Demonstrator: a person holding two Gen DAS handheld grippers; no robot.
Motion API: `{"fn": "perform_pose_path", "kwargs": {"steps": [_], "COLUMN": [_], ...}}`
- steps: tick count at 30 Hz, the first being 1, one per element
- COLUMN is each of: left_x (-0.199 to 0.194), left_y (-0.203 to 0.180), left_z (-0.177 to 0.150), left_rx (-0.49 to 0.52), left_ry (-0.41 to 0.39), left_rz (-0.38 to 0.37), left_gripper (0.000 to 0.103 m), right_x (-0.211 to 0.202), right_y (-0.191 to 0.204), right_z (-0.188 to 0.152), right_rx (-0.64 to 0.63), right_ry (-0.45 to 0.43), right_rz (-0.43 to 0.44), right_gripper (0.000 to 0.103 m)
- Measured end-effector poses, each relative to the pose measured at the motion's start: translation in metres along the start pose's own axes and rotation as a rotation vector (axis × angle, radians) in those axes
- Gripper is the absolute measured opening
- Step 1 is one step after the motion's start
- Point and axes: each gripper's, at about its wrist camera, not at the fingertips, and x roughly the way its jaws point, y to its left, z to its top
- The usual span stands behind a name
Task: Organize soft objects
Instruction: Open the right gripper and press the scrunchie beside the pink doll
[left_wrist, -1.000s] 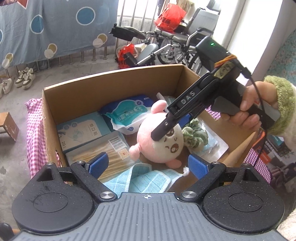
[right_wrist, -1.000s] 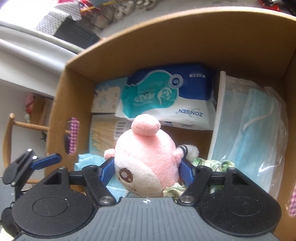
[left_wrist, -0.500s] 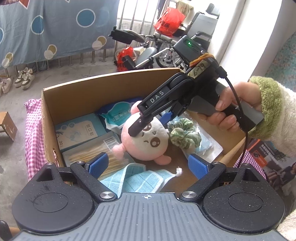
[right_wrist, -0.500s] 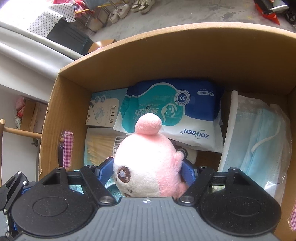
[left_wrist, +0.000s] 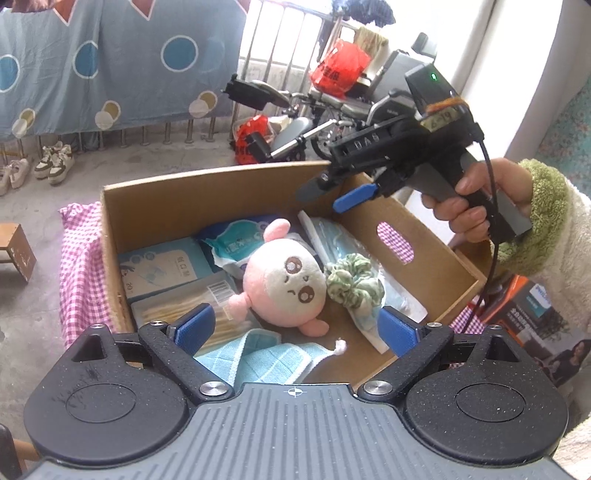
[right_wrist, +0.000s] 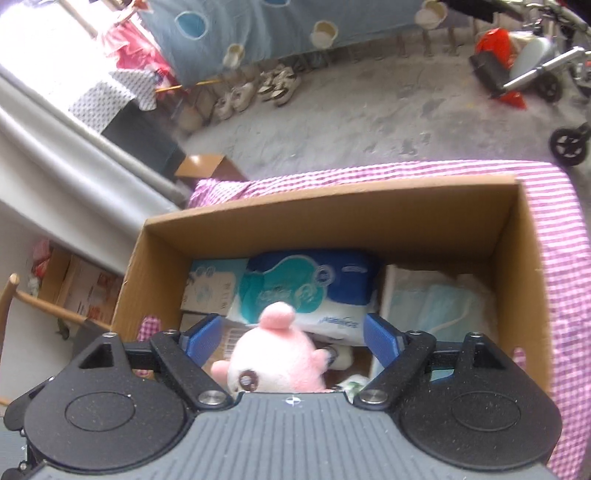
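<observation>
A pink and cream plush toy (left_wrist: 286, 286) lies face up in the middle of an open cardboard box (left_wrist: 207, 192). A green scrunchie (left_wrist: 352, 282) touches its right side, and a light blue checked cloth (left_wrist: 255, 356) lies in front of it. My right gripper (left_wrist: 327, 195), held in a hand with a green cuff, hangs open and empty above the box's far right corner. In its own view the right gripper (right_wrist: 291, 339) looks down on the plush toy (right_wrist: 277, 363) well below its fingers. My left gripper (left_wrist: 295, 326) is open over the near edge, holding nothing.
The box also holds a wipes pack (left_wrist: 236, 243), bagged face masks (left_wrist: 325, 232), a small blue carton (left_wrist: 162, 269) and a cotton swab pack (left_wrist: 173, 310). It stands on a pink checked cloth (left_wrist: 79, 266). An orange carton (left_wrist: 532, 314) sits to the right, wheelchairs behind.
The right gripper has lifted out of the box, up and to the right, leaving the plush toy lying inside. The scrunchie now shows fully. The left gripper stays open.
</observation>
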Motion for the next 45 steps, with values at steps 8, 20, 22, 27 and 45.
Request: {"fn": "perform_pose_path", "kwargs": {"steps": [8, 20, 22, 27, 45], "left_x": [-0.041, -0.057, -0.058, -0.059, -0.067], "left_y": [0.009, 0.023, 0.024, 0.027, 0.024], "left_z": [-0.014, -0.030, -0.033, -0.036, -0.041], "left_rx": [-0.072, -0.142, -0.143, -0.152, -0.151], "left_ry": [-0.103, -0.113, -0.114, -0.114, -0.140], "left_rz": [0.007, 0.042, 0.043, 0.040, 0.021], "left_gripper": [0.100, 0.100, 0.100, 0.100, 0.100], "right_x": [0.037, 0.026, 0.012, 0.000, 0.073], "right_y": [-0.018, -0.045, -0.030, 0.018, 0.003], "right_z": [-0.012, -0.019, -0.025, -0.053, -0.082], "right_rx": [0.063, 0.190, 0.079, -0.247, -0.256], "right_ry": [0.107, 0.091, 0.100, 0.222, 0.504], "right_rz": [-0.038, 0.068, 0.062, 0.003, -0.166], "right_gripper": [0.058, 0.062, 0.062, 0.062, 0.061]}}
